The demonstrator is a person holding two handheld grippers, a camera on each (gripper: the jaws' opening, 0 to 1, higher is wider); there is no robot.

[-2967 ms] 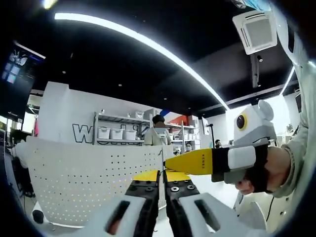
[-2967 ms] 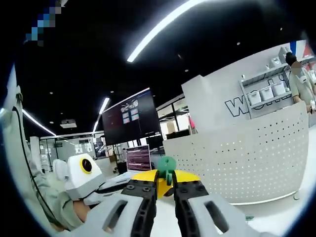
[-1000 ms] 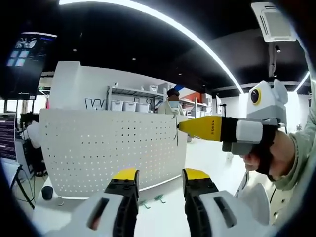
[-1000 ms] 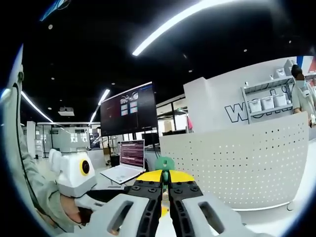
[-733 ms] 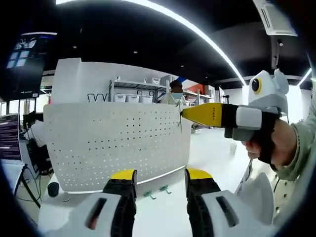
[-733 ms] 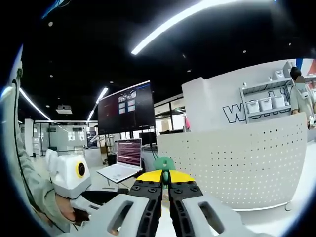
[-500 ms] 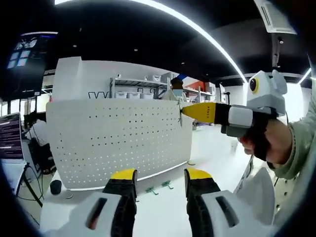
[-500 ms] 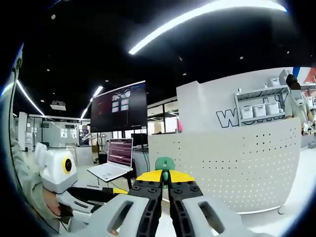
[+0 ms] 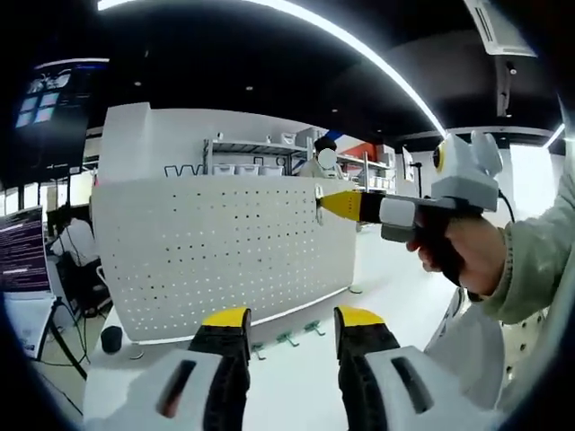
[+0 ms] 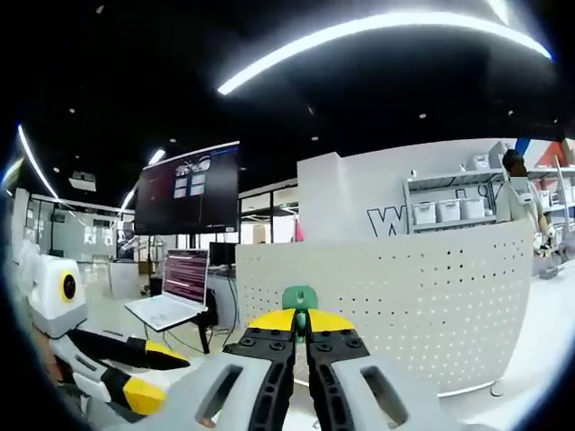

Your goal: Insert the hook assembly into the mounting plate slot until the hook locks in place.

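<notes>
A white perforated mounting plate (image 9: pixel 216 256) stands upright on the table, and it is also seen as a curved board (image 10: pixel 422 301) in the right gripper view. My right gripper (image 10: pixel 300 316) is shut on a green hook assembly (image 10: pixel 299 297) that sticks up between its yellow tips. In the left gripper view the right gripper (image 9: pixel 323 205) comes in from the right in a person's hand (image 9: pixel 458 256), its tip at the plate's upper right edge. My left gripper (image 9: pixel 292 320) is open and holds nothing. It appears low at the left (image 10: pixel 154 373) in the right gripper view.
A few spare green hooks (image 9: pixel 289 339) lie on the white table (image 9: pixel 296 377) at the plate's foot. A small black round object (image 9: pixel 111 339) sits by the plate's left end. A laptop (image 10: pixel 171 301) and a large dark monitor (image 10: pixel 189 189) stand beyond the plate's left side.
My left gripper opened after the earliest frame and has stayed open. The right gripper, still shut on the green hook, moved left toward the plate's upper right edge.
</notes>
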